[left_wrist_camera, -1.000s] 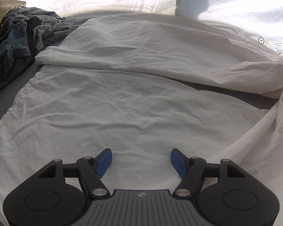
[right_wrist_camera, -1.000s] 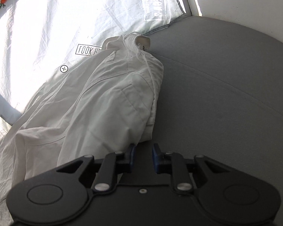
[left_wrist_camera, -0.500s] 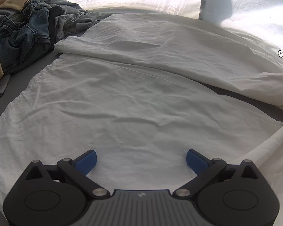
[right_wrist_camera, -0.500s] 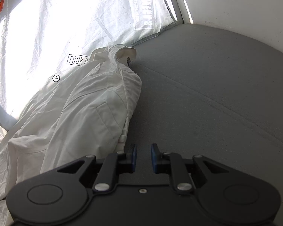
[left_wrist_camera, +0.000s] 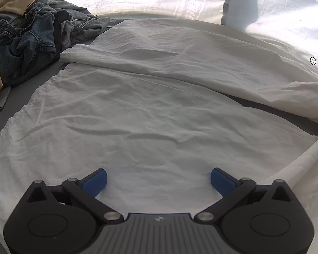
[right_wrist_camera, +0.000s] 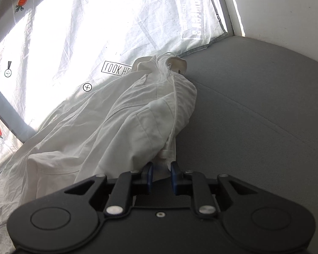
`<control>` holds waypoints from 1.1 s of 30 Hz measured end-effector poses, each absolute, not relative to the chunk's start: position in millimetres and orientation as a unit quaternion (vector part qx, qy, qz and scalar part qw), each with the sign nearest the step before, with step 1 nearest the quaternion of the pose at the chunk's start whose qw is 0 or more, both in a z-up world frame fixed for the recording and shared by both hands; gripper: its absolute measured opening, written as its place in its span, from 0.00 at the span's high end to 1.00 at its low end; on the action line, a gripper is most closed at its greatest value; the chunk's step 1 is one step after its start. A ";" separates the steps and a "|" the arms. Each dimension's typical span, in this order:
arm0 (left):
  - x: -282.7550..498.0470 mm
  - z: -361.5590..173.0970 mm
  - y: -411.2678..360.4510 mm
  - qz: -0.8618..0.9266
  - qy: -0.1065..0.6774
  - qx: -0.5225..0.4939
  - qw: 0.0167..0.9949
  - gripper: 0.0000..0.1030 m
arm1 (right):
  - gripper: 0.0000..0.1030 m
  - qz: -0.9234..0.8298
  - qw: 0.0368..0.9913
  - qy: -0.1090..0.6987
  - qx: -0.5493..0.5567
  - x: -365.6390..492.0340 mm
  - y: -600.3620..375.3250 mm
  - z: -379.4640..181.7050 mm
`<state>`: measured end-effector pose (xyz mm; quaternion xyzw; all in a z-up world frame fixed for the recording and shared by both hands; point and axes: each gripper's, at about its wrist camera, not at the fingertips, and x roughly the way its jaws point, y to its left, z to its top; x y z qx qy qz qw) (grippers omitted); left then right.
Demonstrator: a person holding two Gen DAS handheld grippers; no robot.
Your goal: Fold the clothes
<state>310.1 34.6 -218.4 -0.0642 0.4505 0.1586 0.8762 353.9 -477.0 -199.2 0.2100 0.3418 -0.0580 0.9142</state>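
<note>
My left gripper (left_wrist_camera: 158, 178): jaws wide apart, empty, over flat white garment (left_wrist_camera: 150, 114) spread on grey bed (right_wrist_camera: 254, 114). My right gripper (right_wrist_camera: 161, 174): jaws opening, garment hem between. Risk: hem slips free, fold collapses.

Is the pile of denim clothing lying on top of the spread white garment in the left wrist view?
No, the denim pile sits beside the white garment, off its upper-left corner.
</note>
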 end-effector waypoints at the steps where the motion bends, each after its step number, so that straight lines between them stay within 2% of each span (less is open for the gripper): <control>1: 310.2 -218.3 34.5 0.158 0.450 -0.064 0.877 0.00 | 0.79 -0.064 0.914 0.350 0.194 357.4 -473.8 -201.0; 7: 309.3 -219.7 35.6 0.152 0.444 -0.061 0.881 0.00 | 0.80 -0.060 0.901 0.358 0.236 364.6 -489.6 -216.2; 8: 309.3 -219.9 35.9 0.150 0.443 -0.059 0.882 0.00 | 0.88 -0.052 0.904 0.357 0.230 365.3 -490.1 -215.1; 9: 309.6 -219.9 36.6 0.147 0.442 -0.058 0.883 0.00 | 0.91 -0.046 0.908 0.355 0.216 365.4 -489.5 -212.0; 14: 314.5 -218.9 41.1 0.130 0.452 -0.053 0.881 0.00 | 0.93 -0.120 0.932 0.300 0.162 331.3 -496.5 -166.8; 19: 312.9 -220.3 39.6 0.130 0.446 -0.052 0.884 0.00 | 0.94 -0.211 0.943 0.224 0.128 289.2 -559.7 -98.2; 22: 313.9 -220.4 39.0 0.133 0.444 -0.054 0.884 0.00 | 0.94 -0.209 0.939 0.231 0.148 280.7 -579.9 -93.3; 24: 314.0 -220.7 38.2 0.136 0.442 -0.055 0.885 0.00 | 0.87 -0.231 0.920 0.294 0.116 289.4 -580.8 -113.6; 25: 313.9 -220.8 38.0 0.137 0.441 -0.055 0.885 0.00 | 0.87 -0.253 0.905 0.324 0.112 291.3 -582.2 -128.2; 27: 313.0 -221.2 38.0 0.136 0.439 -0.054 0.887 0.00 | 0.85 -0.264 0.887 0.346 0.152 280.6 -587.8 -147.8; 28: 312.5 -221.4 38.1 0.136 0.438 -0.054 0.887 0.00 | 0.81 -0.259 0.885 0.341 0.183 270.4 -589.6 -152.1; 29: 311.8 -221.6 38.3 0.135 0.437 -0.053 0.888 0.00 | 0.65 -0.257 0.883 0.331 0.211 262.0 -591.6 -154.4; 30: 311.5 -221.8 38.2 0.136 0.436 -0.053 0.888 0.00 | 0.53 -0.255 0.880 0.321 0.240 252.9 -591.3 -157.4; 33: 310.7 -222.4 37.7 0.138 0.433 -0.054 0.889 0.00 | 0.52 -0.246 0.869 0.321 0.284 235.6 -585.4 -167.4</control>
